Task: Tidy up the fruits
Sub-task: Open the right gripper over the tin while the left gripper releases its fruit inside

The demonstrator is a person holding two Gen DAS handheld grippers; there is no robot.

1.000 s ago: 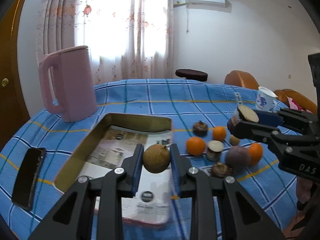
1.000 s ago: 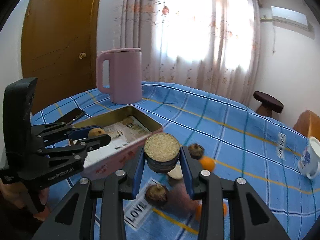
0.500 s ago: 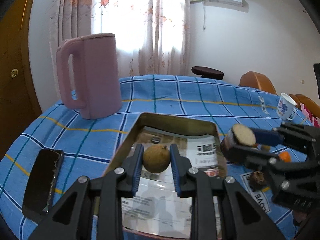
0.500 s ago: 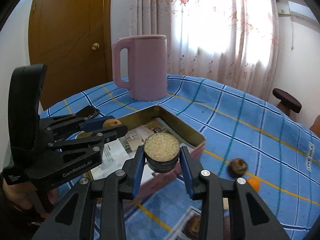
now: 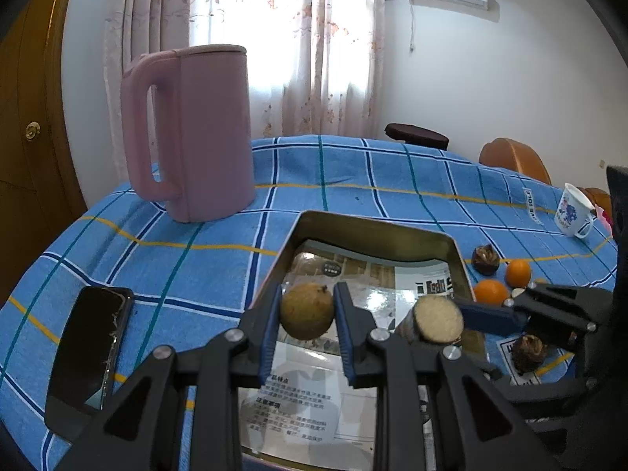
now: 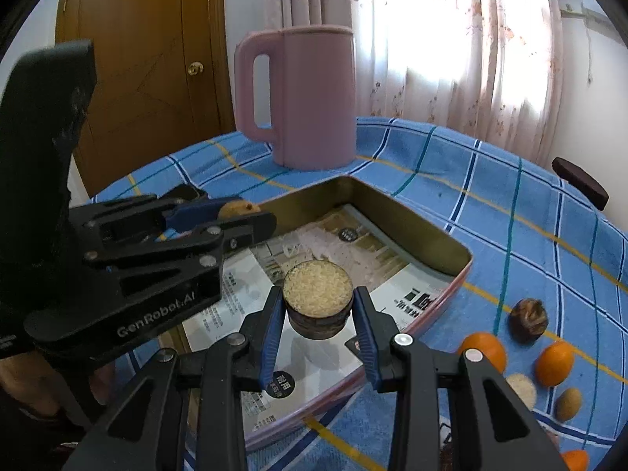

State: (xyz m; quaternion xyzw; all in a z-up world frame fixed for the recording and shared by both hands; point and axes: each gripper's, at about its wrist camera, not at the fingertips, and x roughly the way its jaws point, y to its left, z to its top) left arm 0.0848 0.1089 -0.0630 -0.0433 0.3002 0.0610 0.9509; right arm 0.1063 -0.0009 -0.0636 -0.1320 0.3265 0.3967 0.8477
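Above the paper-lined tin tray (image 5: 376, 231), the left gripper (image 5: 307, 316) pinches a round brown fruit (image 5: 307, 310) between its fingers while the right gripper (image 6: 318, 306) pinches a cut, dark-skinned fruit piece (image 6: 318, 296), oranges (image 6: 481, 349) lying on the desk beside the tray.

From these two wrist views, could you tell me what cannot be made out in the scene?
- Left wrist view: the tray's near end, hidden by the left gripper shut on the round brown fruit.
- Right wrist view: the underside of the cut fruit half, hidden between the right gripper's fingers.
- Both views: the small print on the paper lining, too small to read.
- Right wrist view: an orange cut off by the bottom edge.
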